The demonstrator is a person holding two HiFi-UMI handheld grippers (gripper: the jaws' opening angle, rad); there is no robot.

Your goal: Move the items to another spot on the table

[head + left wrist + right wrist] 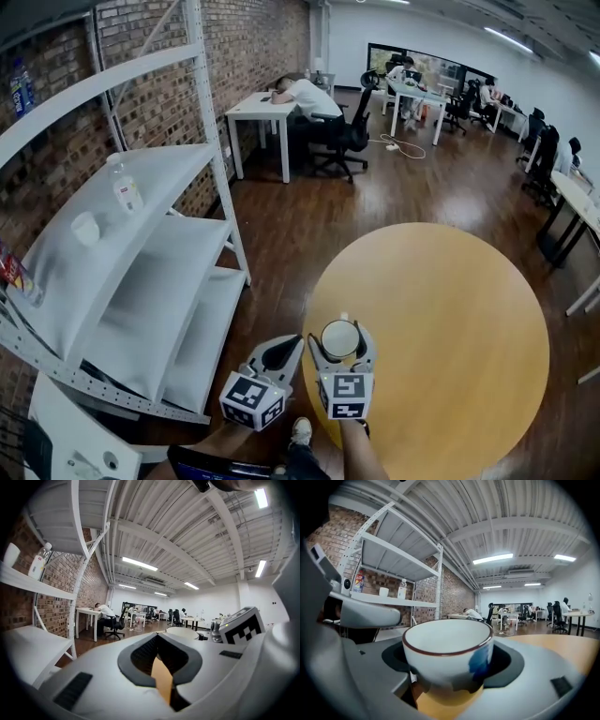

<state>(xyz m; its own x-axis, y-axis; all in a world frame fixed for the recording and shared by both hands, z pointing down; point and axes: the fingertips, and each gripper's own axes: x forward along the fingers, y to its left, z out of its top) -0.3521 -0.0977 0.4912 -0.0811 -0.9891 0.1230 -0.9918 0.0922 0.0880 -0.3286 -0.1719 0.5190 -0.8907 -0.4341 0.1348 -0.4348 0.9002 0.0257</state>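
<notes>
Cup (447, 656), empty, its blue patch shown only in the right gripper view, is clamped by the right gripper (341, 338); the left gripper (289, 345) is closed on nothing.

— What colours am I getting on the cup (447, 653)?
— I see white glaze, a dark red-brown line round the rim and a blue patch on one side.
— And under it?
— My feed shows the table (450, 319) plain tan-yellow and the floor (309, 225) dark brown wood.
— The tools?
— I read the left gripper (289, 345) and right gripper (341, 336) as pale grey-white with black pads, their cubes in black-and-white squares. White shelving (141, 244), red brick wall (244, 47).
</notes>
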